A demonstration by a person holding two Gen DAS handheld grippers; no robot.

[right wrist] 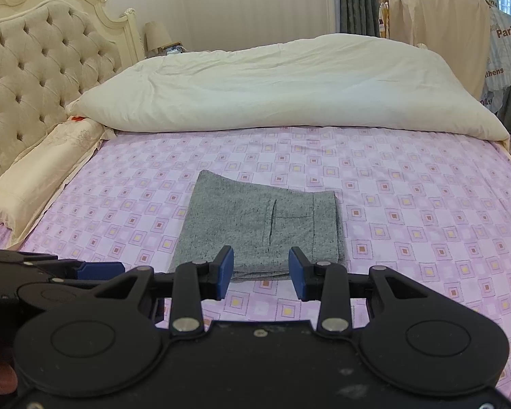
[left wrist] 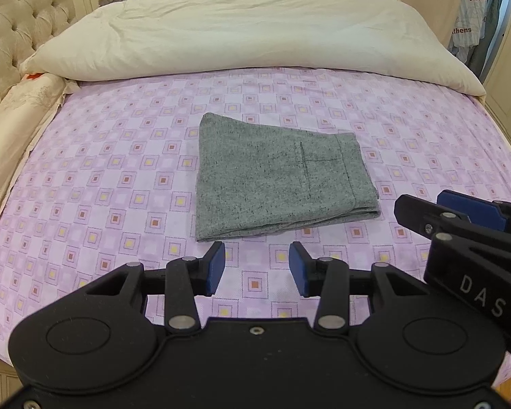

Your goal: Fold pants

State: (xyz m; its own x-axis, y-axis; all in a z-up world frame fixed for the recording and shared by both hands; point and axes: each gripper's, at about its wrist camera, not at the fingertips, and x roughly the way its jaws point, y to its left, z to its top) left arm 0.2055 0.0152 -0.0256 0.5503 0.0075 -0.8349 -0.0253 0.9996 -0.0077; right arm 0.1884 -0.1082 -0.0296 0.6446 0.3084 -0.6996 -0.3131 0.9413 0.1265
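The grey pants [left wrist: 282, 177] lie folded on the bed sheet [left wrist: 102, 187]. Both the left gripper [left wrist: 257, 267] and right gripper [right wrist: 260, 272] hang open and empty, seemingly just short of the near edge.

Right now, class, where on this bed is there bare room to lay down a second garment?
Bare sheet lies left of the folded pants, toward the pillow, and right of them to the bed's edge. The far side is crowded by the duvet; the near strip holds both grippers.

The folded pants [left wrist: 282, 180] are speckled grey. The bed sheet [left wrist: 112, 177] is lilac with nested squares in yellow and red-brown. The far duvet [left wrist: 255, 30] is cream, as is the tufted headboard [right wrist: 34, 78].
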